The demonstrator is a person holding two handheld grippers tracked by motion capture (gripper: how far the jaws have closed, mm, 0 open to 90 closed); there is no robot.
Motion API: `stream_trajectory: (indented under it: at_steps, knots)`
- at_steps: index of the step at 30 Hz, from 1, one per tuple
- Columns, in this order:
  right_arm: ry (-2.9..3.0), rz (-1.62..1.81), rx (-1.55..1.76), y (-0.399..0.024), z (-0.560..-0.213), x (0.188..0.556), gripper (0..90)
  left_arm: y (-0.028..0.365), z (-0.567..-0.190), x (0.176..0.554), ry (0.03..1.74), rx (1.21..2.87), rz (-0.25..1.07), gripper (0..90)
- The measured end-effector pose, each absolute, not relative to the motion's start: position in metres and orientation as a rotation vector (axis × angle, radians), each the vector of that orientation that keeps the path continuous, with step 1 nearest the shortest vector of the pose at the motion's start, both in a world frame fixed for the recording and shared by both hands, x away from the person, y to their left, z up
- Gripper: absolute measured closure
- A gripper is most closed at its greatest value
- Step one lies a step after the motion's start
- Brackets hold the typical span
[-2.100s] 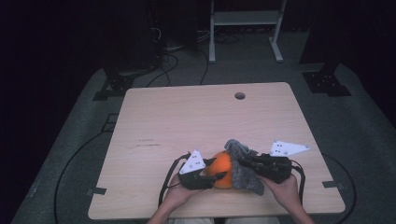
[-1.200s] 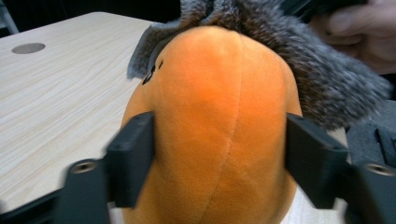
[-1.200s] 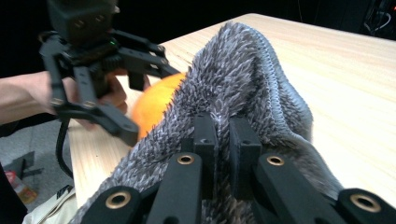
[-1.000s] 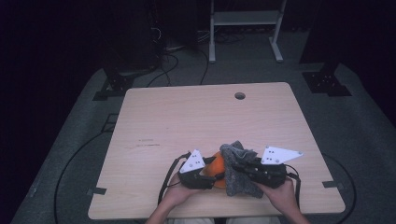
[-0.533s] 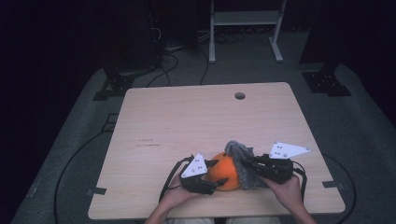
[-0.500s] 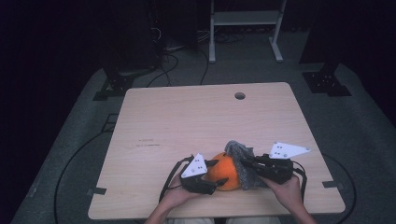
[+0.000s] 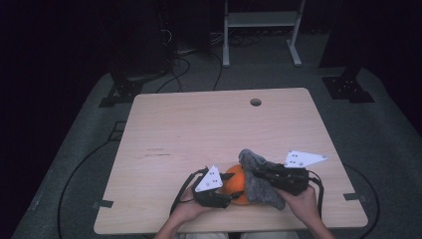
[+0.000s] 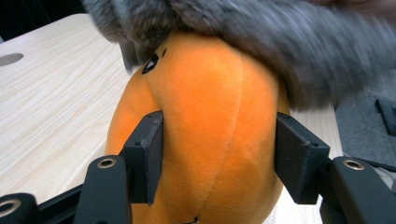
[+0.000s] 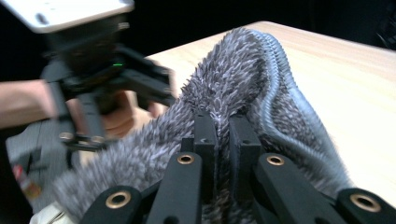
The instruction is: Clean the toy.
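An orange plush toy (image 7: 233,182) stands near the table's front edge. My left gripper (image 7: 232,193) comes at it from the left. Its jaws have just been closing, and both pads (image 8: 150,154) now press into the orange plush toy (image 8: 219,130). A grey fuzzy cloth (image 7: 260,185) drapes over the toy's right side and top. My right gripper (image 7: 256,174) is shut on the grey fuzzy cloth (image 9: 233,74), with its jaws (image 9: 223,126) pinching a fold. The grey fuzzy cloth (image 8: 261,32) hangs over the toy's top. The left gripper (image 9: 100,70) and its hand show beyond the cloth.
The wooden table (image 7: 209,129) has a round cable hole (image 7: 256,102) near its far edge. A white metal frame (image 7: 259,20), dark stand feet (image 7: 348,87) and cables (image 7: 74,174) lie on the grey floor around it.
A second ago the grey cloth covered more of the plush. It now sits more to the toy's right, with more orange showing. Both hands stay near the front edge.
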State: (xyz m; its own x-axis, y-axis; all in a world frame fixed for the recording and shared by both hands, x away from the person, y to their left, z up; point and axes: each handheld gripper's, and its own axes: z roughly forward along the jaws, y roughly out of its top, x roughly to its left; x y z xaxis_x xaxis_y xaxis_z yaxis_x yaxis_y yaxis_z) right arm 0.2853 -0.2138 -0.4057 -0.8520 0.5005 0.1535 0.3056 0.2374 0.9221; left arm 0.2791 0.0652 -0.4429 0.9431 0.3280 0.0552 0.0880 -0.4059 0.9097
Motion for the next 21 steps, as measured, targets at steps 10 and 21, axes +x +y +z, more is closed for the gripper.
stream_trajectory:
  at_steps: [10, 21]
  knots:
    - [2.326, 1.659, 0.715, -0.213, -0.395, 0.276, 82.9, 0.062, -0.444, 0.276, 0.265, 1.998, 0.291, 39.4]
    - [2.319, 1.625, 0.872, -0.235, -0.409, 0.286, 82.9, 0.065, -0.444, 0.279, 0.291, 1.982, 0.29, 40.6]
